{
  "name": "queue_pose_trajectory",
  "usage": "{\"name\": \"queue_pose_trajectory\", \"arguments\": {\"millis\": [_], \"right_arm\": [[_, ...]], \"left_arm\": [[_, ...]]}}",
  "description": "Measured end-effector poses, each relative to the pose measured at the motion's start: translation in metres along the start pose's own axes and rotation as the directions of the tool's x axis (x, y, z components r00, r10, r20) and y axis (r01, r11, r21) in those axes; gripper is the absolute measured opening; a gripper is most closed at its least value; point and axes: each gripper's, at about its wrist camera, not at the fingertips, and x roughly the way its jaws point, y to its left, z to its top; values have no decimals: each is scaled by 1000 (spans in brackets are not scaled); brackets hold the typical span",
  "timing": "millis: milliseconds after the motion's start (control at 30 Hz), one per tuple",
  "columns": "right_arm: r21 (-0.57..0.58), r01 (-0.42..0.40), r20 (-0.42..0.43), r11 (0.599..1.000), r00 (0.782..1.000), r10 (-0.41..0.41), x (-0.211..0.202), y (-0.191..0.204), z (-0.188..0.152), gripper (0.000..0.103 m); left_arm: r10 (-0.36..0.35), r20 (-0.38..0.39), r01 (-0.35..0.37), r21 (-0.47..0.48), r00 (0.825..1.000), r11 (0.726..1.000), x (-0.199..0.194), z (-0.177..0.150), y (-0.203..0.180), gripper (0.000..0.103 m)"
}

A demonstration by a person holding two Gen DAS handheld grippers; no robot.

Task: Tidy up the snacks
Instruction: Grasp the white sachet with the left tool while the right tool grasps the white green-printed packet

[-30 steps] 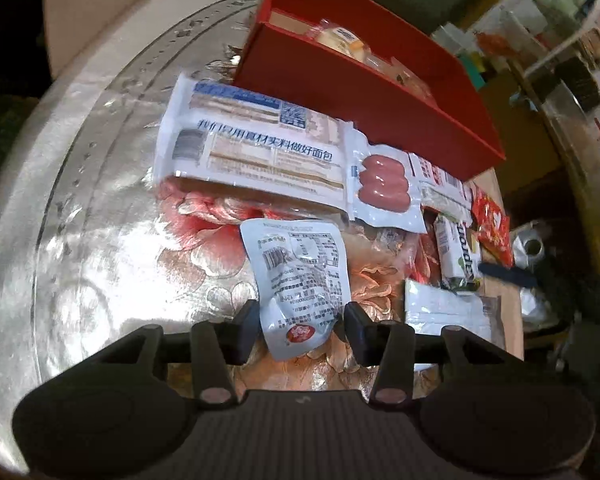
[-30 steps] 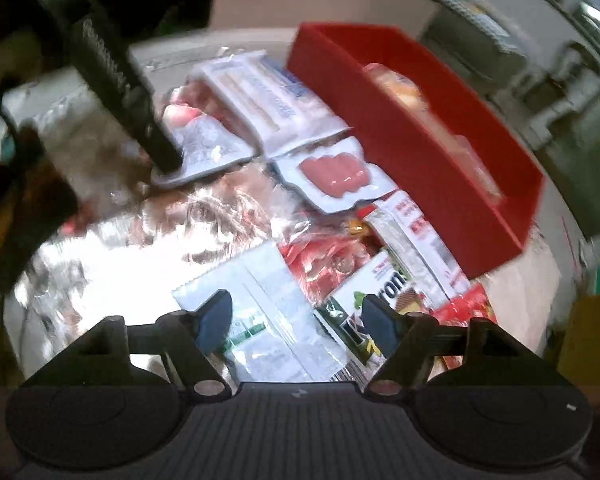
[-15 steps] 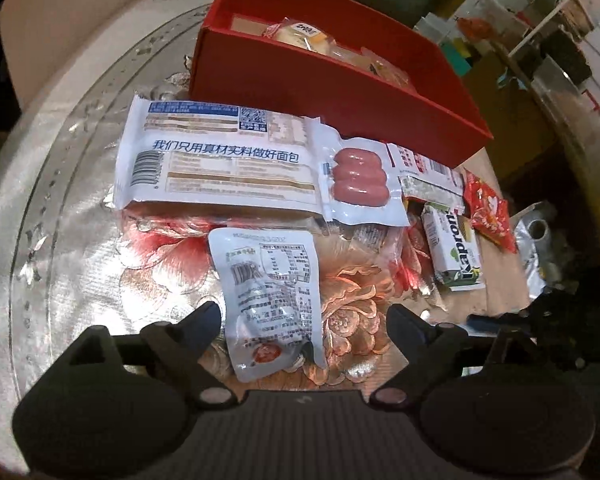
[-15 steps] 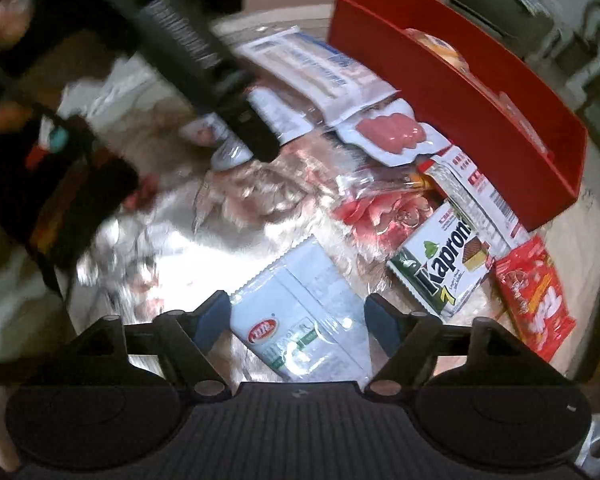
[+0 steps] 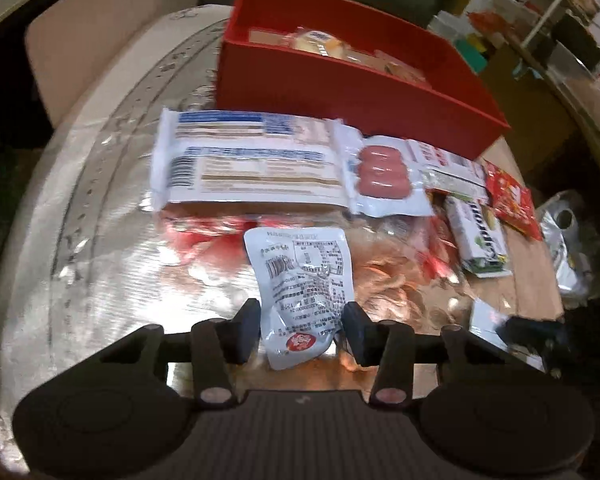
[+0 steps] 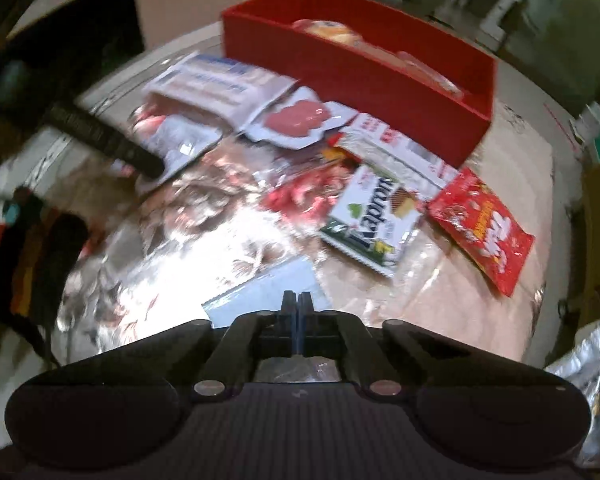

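A red box (image 5: 340, 84) with a few snacks inside stands at the back of the table; it also shows in the right wrist view (image 6: 360, 76). Snack packs lie in front of it. My left gripper (image 5: 300, 328) is open, its fingers on either side of a small white pouch (image 5: 304, 280) lying on the table. My right gripper (image 6: 297, 312) is shut on a pale blue-white packet (image 6: 268, 292), pinching its near edge. A long white bread pack (image 5: 252, 160), a sausage pack (image 5: 384, 176), a green-white Kapron wafer pack (image 6: 372, 220) and a red pack (image 6: 484, 224) lie nearby.
The table (image 5: 100, 240) has a shiny silver flowered cover. A chair back (image 5: 112, 40) stands behind the table on the left. Crumpled silver foil (image 5: 568, 240) lies off the right edge. The left gripper's finger (image 6: 108, 140) reaches in over the white pouch in the right wrist view.
My right gripper has closed on the pale packet. My left gripper has narrowed around the white pouch's lower end and moved closer to it.
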Motion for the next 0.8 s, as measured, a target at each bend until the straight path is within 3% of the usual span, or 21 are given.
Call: {"name": "queue_pose_trajectory", "arguments": {"millis": [100, 200, 233, 300, 333, 367, 433, 500, 533, 567, 633, 700, 800], "right_arm": [[-12, -11, 0, 1000, 1000, 11, 3, 3, -3, 4], [-22, 0, 22, 1000, 1000, 0, -3, 3, -4, 15], [-29, -1, 50, 1000, 999, 2, -8, 3, -4, 27], [-60, 2, 89, 998, 996, 3, -15, 5, -8, 48], [-86, 38, 90, 996, 995, -30, -13, 9, -10, 68], [-121, 70, 81, 990, 995, -60, -8, 13, -12, 78], [-162, 70, 40, 984, 997, -65, 2, 18, -15, 72], [-149, 32, 28, 988, 999, -28, 3, 18, -14, 66], [-127, 6, 11, 992, 1000, -4, 4, 17, -13, 57], [-120, 5, 2, 993, 1000, -5, 3, 19, -13, 55], [-141, -5, -14, 990, 1000, 3, -1, 26, -17, 54], [-118, -71, -24, 990, 997, 69, -6, 24, -20, 54], [-118, -107, -47, 987, 994, 102, -5, 19, -20, 63]], "left_arm": [[20, 1, -20, 19, 1000, 1000, 3, -2, -5, 42], [20, 10, -20, -1, 1000, 1000, 5, -1, -7, 66], [42, 2, -42, -8, 999, 999, 7, -1, -8, 81], [67, -5, -67, -1, 998, 998, 12, -1, -13, 85], [81, -3, -81, 11, 997, 997, 14, -1, -17, 88], [95, -3, -95, 24, 995, 995, 17, -1, -21, 94], [120, -5, -120, 64, 993, 991, 24, -3, -31, 100], [186, -5, -183, 153, 983, 971, 31, -9, -44, 100], [194, 1, -192, 170, 981, 967, 31, -10, -47, 100], [183, -7, -179, 161, 983, 971, 31, -10, -44, 98], [170, -12, -166, 161, 985, 973, 27, -9, -41, 93], [146, -9, -144, 133, 989, 981, 23, -9, -35, 91], [142, -9, -139, 132, 990, 981, 24, -10, -35, 91]]}}
